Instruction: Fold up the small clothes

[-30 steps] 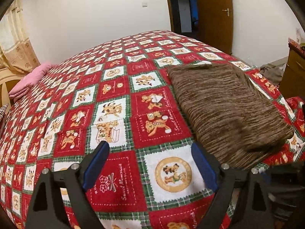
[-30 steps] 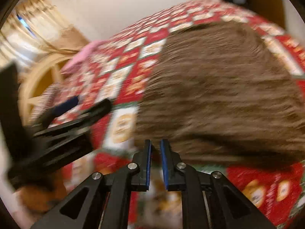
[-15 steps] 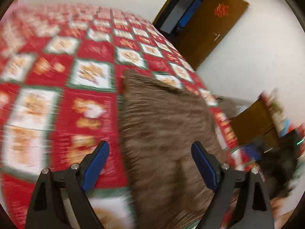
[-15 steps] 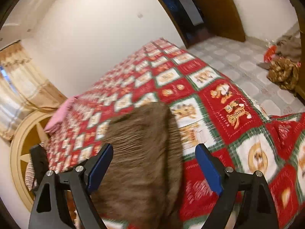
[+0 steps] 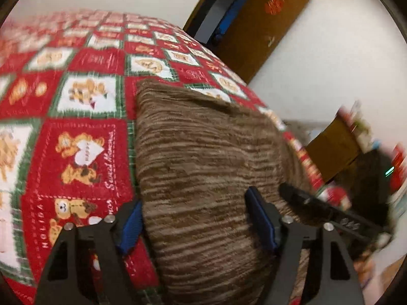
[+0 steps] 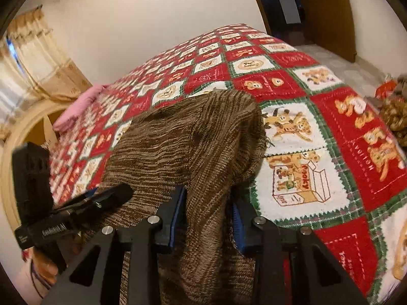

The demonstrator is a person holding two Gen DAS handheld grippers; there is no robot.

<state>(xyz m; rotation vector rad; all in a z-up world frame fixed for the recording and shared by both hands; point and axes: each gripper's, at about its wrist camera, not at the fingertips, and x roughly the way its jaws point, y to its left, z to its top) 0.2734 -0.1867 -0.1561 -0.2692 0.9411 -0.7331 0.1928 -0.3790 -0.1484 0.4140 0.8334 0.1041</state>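
Note:
A brown striped knit garment (image 5: 203,167) lies folded on the red patchwork bedspread (image 5: 84,152). My left gripper (image 5: 195,221) is open, its blue-padded fingers straddling the garment's near left edge. In the right wrist view the same garment (image 6: 183,147) fills the centre. My right gripper (image 6: 207,216) is partly closed, with a bunched fold of the garment's near right corner between its fingers. The left gripper (image 6: 76,208) shows at the left of that view, and the right gripper (image 5: 318,206) shows at the right of the left wrist view.
A pink cloth (image 6: 81,101) lies at the far left of the bed near a curtain (image 6: 38,58). A brown door (image 5: 257,25) stands behind the bed. A wooden cabinet (image 5: 335,145) and clothes on the floor (image 6: 394,111) are to the right.
Both grippers came down onto the garment's near edge. The right gripper, wide open half a second ago, has narrowed around a fold of the garment. The left stayed open.

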